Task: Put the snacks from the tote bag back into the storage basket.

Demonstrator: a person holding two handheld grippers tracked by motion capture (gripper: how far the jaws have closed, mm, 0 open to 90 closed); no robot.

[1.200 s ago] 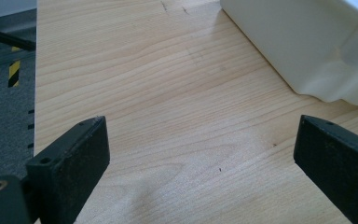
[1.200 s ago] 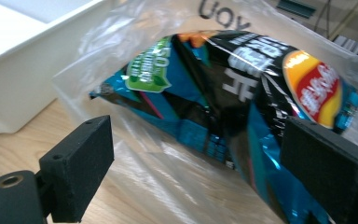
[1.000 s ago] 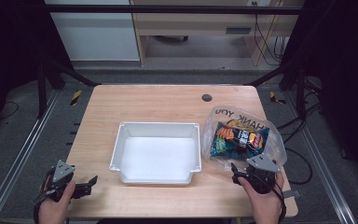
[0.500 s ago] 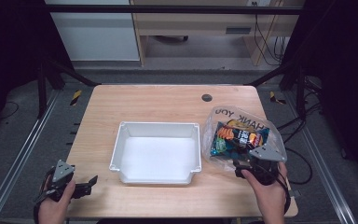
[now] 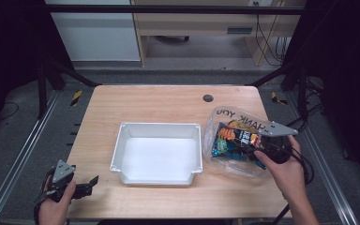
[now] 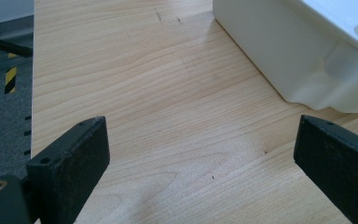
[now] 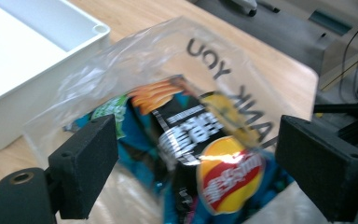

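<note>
A clear crinkled plastic bag [image 5: 236, 140], printed with black letters and holding glossy snack packets [image 7: 200, 154], lay on the right side of the pale wooden table [image 5: 159, 105], just beside a white, smooth-walled rectangular tray [image 5: 158, 152]. The right gripper [image 5: 255, 150] hovered at the bag, its flat black jaws spread but just narrowing, pinching nothing. The left gripper [image 5: 91, 182] rested near the table's front left corner, its jaws spread wide over bare wood.
</note>
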